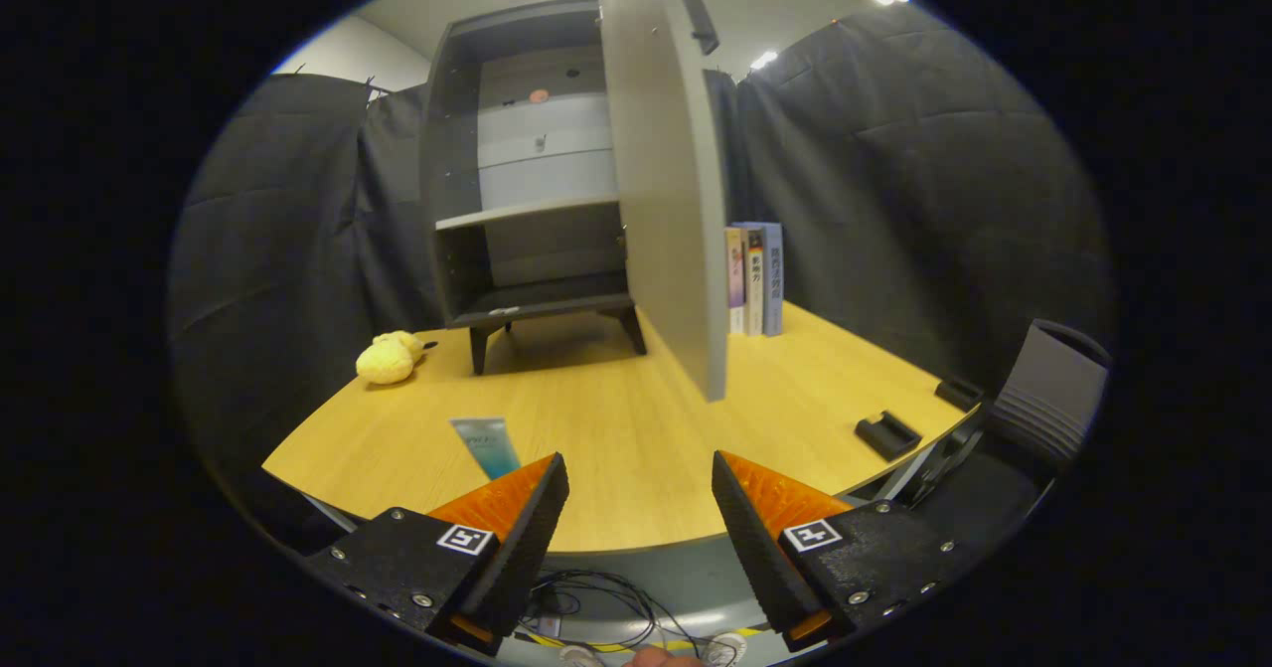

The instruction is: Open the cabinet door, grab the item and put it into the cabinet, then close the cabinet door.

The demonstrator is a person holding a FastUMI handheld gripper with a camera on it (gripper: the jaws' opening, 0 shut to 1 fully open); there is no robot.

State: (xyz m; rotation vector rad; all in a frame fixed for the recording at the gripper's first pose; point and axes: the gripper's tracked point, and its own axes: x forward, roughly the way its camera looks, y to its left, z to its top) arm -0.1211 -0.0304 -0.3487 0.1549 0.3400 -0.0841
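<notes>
Teal tube [486, 444] lies on the wooden table [636, 428] just ahead of the gripper [639, 493], whose fingers stand apart, empty.

Gripper [639, 508] gapes empty over the table [636, 428]; tube [486, 445] at ten o'clock, cabinet [527, 180] at twelve, door [664, 180] swung wide.

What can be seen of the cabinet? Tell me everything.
The cabinet is a small dark-framed unit on short splayed legs, standing on the wooden table beyond the open gripper. Its pale grey door, with a dark handle near the top, is swung wide open toward the fingers. Inside, one light shelf splits two compartments with nothing in them. A yellow plush toy lies left of it, books behind the door.
</notes>
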